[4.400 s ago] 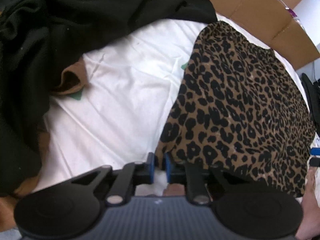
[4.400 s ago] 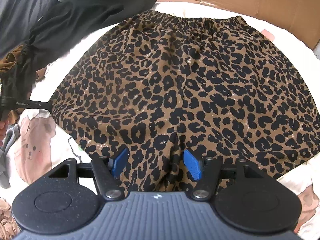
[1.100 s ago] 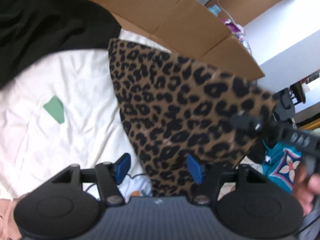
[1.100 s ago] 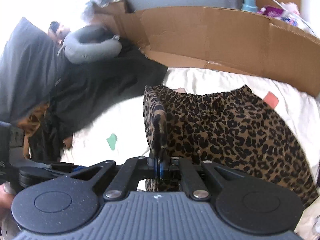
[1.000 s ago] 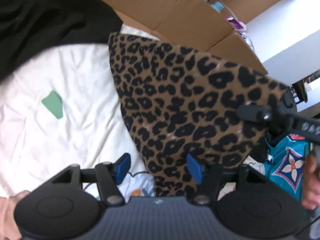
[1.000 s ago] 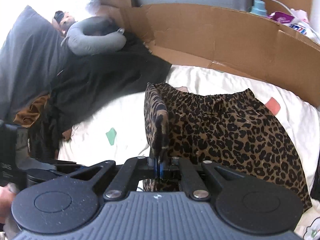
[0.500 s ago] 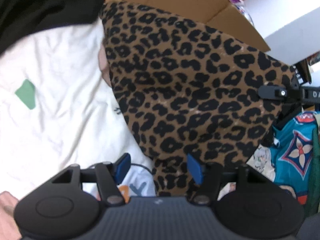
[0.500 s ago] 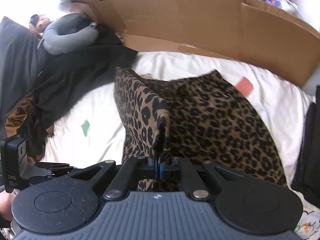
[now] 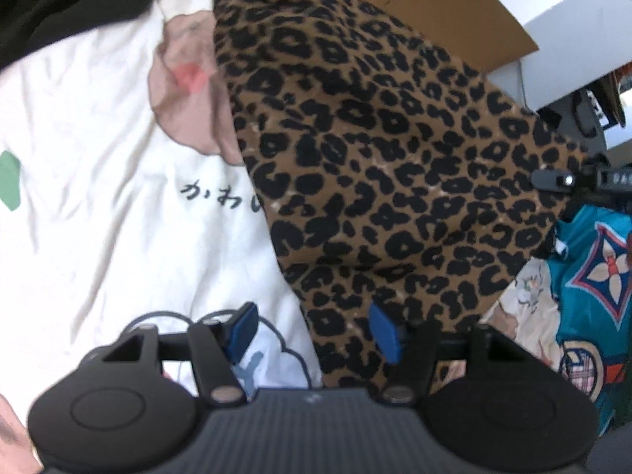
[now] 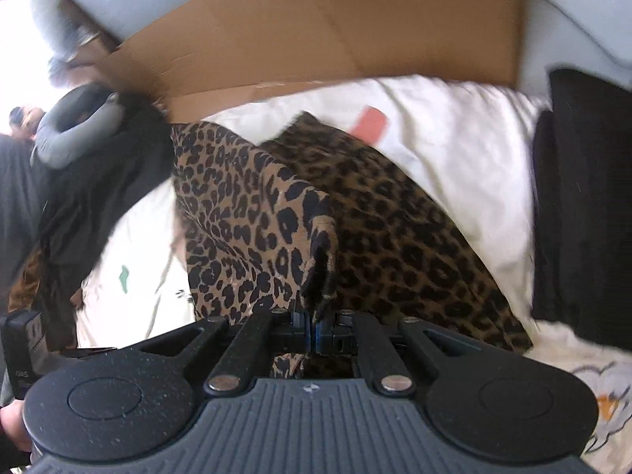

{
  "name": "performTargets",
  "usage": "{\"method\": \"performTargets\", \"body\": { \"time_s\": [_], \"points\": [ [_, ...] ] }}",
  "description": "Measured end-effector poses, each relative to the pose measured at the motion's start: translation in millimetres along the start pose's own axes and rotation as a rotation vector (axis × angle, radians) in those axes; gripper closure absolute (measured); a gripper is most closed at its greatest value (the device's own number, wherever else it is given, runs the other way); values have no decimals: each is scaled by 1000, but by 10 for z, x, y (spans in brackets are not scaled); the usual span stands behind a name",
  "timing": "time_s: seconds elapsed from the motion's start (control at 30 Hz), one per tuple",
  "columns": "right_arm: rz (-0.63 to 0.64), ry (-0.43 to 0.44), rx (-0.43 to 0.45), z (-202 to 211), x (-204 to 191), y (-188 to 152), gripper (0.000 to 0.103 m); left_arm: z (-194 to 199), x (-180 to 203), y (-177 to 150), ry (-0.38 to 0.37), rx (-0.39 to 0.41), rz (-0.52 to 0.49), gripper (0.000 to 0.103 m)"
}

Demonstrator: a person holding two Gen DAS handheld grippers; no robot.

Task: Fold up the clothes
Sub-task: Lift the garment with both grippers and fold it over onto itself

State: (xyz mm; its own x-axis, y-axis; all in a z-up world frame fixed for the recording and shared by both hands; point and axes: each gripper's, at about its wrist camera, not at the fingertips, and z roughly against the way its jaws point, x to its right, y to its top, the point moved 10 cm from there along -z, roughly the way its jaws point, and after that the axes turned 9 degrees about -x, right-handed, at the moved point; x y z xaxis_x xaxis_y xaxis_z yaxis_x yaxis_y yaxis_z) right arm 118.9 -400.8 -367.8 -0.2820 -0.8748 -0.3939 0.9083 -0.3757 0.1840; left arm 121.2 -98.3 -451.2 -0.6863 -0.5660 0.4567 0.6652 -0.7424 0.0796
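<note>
Pinching leopard-print shorts [image 10: 245, 213] — right hand-held gripper [image 10: 315, 333] lifts a fold; left [image 9: 312, 331] spread.

A: Daylight, bright. White sheet [image 10: 454, 126] nearly blown out; glare at the right-wrist view's upper left.
B: Motion blur on cardboard [image 10: 335, 27], leopard-print shorts [image 9: 395, 166]. Fisheye bends edges; corners black.

It was a lived-in bedroom at home. A white printed bedsheet [image 9: 98, 217] with cartoon pictures and handwritten characters covered the bed, dark clothes [image 10: 98, 197] lay heaped at one side beside a grey neck pillow [image 10: 75, 130], and flattened cardboard [image 10: 316, 35] stood along the far edge against a pale wall.
</note>
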Motion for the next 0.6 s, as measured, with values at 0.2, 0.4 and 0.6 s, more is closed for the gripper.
{"method": "performTargets", "body": {
  "time_s": [0.2,0.4,0.6],
  "points": [
    [-131,44,49,-255,492,-300,103,-74,-63,21,20,-29,-7,38],
    [-308,55,111,-485,997,-522,103,-18,-150,23,43,-46,-7,38],
    [-400,48,131,-507,1221,-553,103,94,-288,-17,51,-48,2,38]
  ]
}}
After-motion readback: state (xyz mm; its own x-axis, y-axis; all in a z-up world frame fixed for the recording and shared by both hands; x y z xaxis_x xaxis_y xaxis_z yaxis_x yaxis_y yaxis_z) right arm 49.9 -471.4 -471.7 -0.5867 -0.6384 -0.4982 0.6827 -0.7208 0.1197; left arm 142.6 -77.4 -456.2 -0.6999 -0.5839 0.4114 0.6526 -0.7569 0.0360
